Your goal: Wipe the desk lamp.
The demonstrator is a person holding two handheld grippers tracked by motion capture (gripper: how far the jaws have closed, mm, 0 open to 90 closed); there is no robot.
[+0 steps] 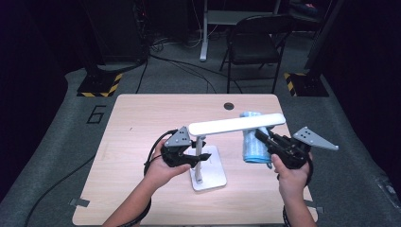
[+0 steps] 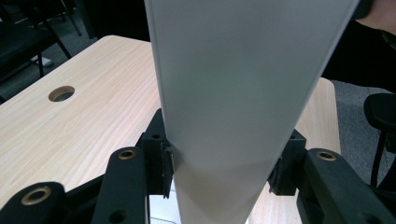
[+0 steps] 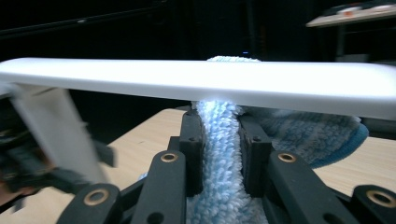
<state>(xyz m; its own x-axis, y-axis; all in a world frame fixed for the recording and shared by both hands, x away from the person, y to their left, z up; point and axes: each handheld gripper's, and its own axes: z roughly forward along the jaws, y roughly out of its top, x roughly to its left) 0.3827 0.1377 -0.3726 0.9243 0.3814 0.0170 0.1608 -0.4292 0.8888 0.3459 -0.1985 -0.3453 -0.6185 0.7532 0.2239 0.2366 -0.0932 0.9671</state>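
Left tool (image 1: 193,152) clamping lamp (image 1: 236,124), right tool (image 1: 263,137) pinching cloth (image 1: 253,147)

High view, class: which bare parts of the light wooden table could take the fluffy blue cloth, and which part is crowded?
The light wooden table lies bare along its far edge around the round cable hole, and over its left side. The near middle is crowded: white desk lamp, left gripper, right gripper pinching the fluffy blue cloth.

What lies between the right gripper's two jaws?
A fold of the blue cloth is pinched between them, just under the white lamp head, as the right gripper view shows.
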